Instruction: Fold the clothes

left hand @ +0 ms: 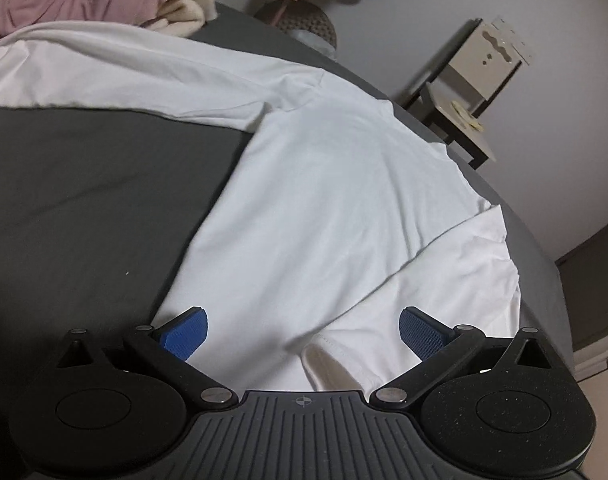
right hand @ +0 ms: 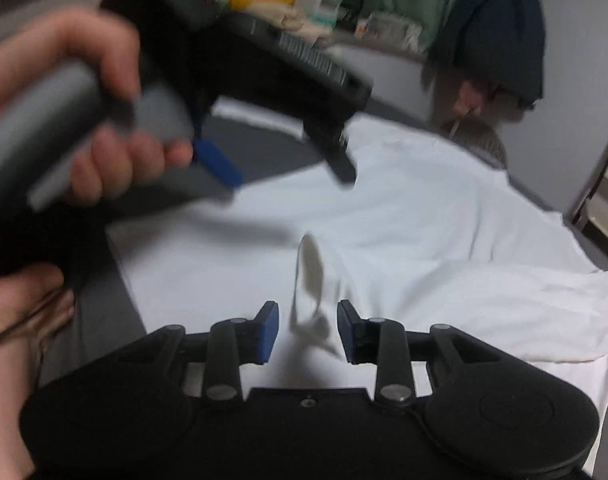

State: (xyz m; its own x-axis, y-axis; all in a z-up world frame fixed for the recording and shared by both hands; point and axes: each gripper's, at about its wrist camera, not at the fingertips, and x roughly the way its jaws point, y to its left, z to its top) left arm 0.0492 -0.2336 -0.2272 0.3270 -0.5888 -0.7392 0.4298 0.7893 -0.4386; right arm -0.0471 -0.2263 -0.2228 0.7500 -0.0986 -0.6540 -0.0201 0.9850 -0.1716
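Right gripper (right hand: 307, 330) fingers parted, pinching nothing, raised fold of white cotton shirt (right hand: 403, 220) between | left gripper (left hand: 303, 330) fingers spread wide over near hem | shirt flat on grey bed (left hand: 84, 184) | step: likely regrasping hem | next: pinch both corners

Left hand-held gripper (right hand: 288, 160) smeared by blur in my right view; white shirt (right hand: 423, 240) cut off bottom right; shelf clutter (right hand: 304, 0) unreadable

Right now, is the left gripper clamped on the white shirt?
No, the left gripper stands wide open above the white shirt, pads apart.
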